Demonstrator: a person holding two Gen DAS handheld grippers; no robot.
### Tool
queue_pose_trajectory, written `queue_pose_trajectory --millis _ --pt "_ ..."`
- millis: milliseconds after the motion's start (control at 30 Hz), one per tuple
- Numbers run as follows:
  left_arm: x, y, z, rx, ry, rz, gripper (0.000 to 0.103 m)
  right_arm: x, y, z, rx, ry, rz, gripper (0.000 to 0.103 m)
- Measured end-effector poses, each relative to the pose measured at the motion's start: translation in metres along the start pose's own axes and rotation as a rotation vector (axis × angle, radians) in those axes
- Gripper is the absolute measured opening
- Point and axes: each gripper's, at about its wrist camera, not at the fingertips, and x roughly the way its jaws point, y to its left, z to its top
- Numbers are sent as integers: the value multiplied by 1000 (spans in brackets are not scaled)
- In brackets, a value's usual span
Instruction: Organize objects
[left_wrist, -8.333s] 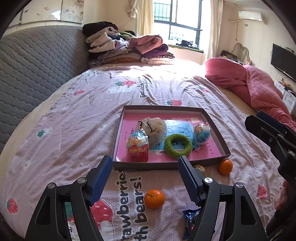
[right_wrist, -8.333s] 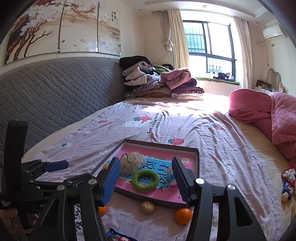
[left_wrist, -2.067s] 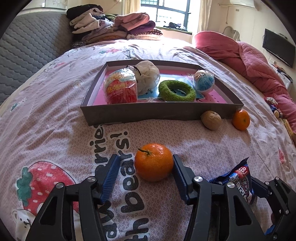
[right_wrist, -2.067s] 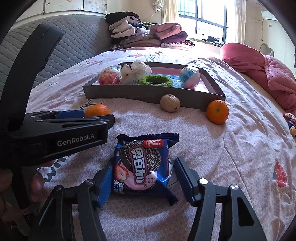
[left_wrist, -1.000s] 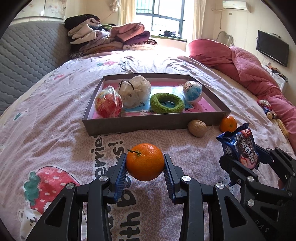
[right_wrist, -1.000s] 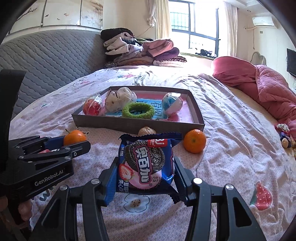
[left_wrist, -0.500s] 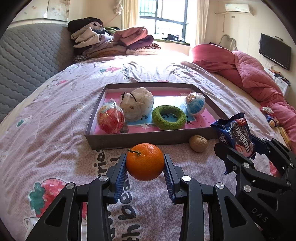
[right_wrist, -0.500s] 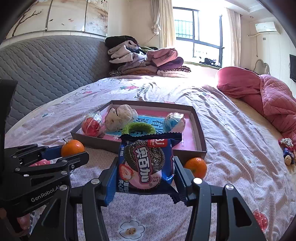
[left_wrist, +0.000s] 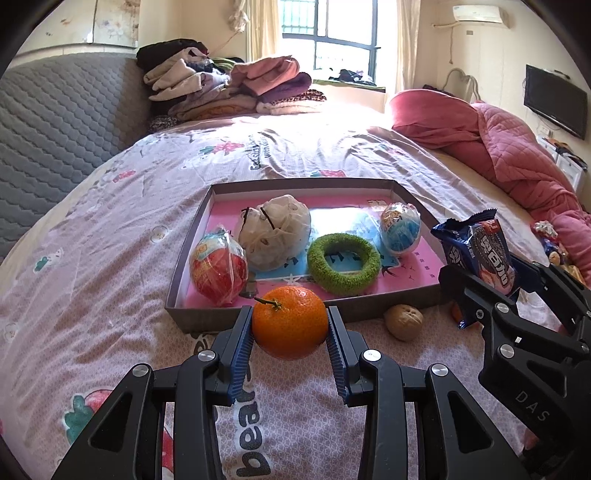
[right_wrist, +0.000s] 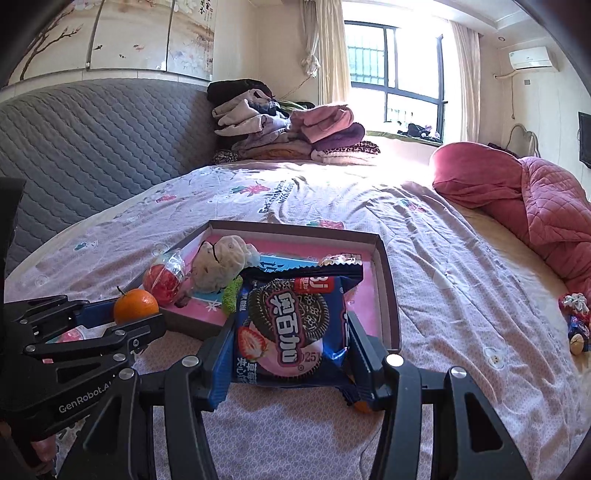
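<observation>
My left gripper (left_wrist: 290, 330) is shut on an orange tangerine (left_wrist: 290, 322) and holds it above the bedsheet, just in front of the grey tray's near rim (left_wrist: 192, 317). My right gripper (right_wrist: 291, 345) is shut on a blue cookie packet (right_wrist: 293, 325), held in the air before the tray (right_wrist: 388, 295); the packet also shows in the left wrist view (left_wrist: 480, 254). In the tray lie a red wrapped egg (left_wrist: 218, 271), a white bag (left_wrist: 275, 232), a green ring (left_wrist: 343, 264) and a blue wrapped egg (left_wrist: 400, 229).
A walnut (left_wrist: 403, 321) lies on the sheet by the tray's near right corner; a second tangerine (left_wrist: 456, 312) is mostly hidden behind the right gripper. A pink quilt (left_wrist: 517, 155) lies at right, folded clothes (left_wrist: 229, 88) at the back, small toys (right_wrist: 576, 317) at far right.
Both grippers have moved forward toward the tray with their loads. The tangerine is now over the tray's near rim in view, and the packet covers the tray's middle.
</observation>
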Motion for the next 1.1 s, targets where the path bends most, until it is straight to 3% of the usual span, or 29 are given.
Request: queue_pose_trajectory --millis 500,1100 --pt "16 -1 40 9 -22 32 39 26 -4 29 -44 -47 -8 54" --pt "50 9 61 -6 -7 67 39 42 -7 44 -59 -60 19 54"
